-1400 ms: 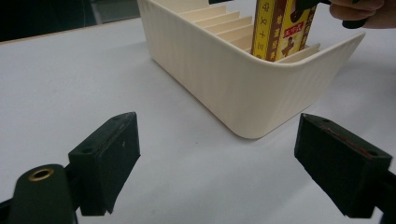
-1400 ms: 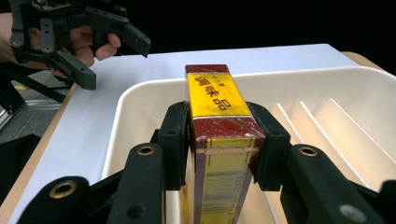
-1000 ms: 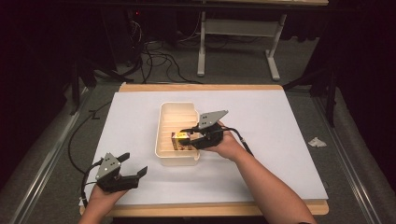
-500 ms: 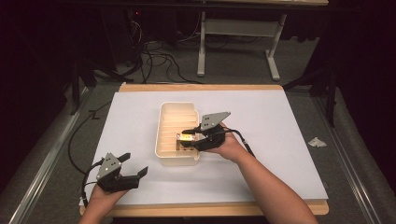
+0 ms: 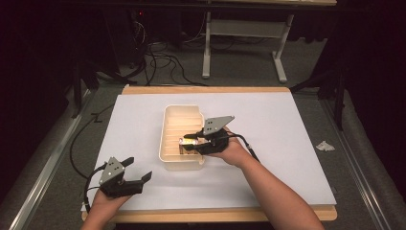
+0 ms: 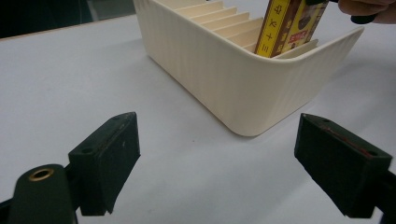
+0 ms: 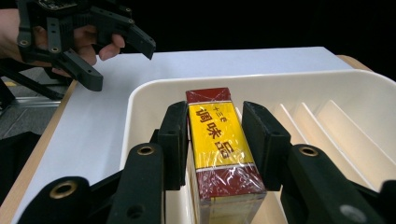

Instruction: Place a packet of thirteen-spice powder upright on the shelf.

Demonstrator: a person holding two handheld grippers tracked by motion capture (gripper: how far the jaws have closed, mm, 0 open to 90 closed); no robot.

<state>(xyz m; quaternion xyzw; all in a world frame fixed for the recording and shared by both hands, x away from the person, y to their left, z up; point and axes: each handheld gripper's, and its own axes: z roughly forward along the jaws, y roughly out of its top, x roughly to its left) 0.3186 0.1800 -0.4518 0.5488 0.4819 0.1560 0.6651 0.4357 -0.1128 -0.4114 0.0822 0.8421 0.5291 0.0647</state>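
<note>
A cream slotted tray [image 5: 166,139] sits mid-table on the white sheet. A yellow and dark-red box [image 7: 212,135] wrapped in clear film stands upright in a slot at the tray's near end [image 6: 224,84]. My right gripper [image 5: 186,139] reaches into the tray from the right and is shut on the box, a jaw against each side. In the left gripper view the box [image 6: 289,23] rises above the tray's rim. My left gripper [image 5: 140,168] rests near the table's front left corner, open and holding nothing, with its jaws [image 6: 215,140] pointing toward the tray's near corner.
The white sheet [image 5: 287,143] covers the table, with a wooden edge [image 5: 215,214] at the front. The tray's other slots [image 7: 327,121] hold nothing. A crumpled scrap [image 5: 325,145] lies on the floor to the right. Cables and a desk frame [image 5: 206,48] are behind the table.
The right gripper has sunk slightly with the box, setting it deeper into the tray's near slot. The left gripper has stayed put.
</note>
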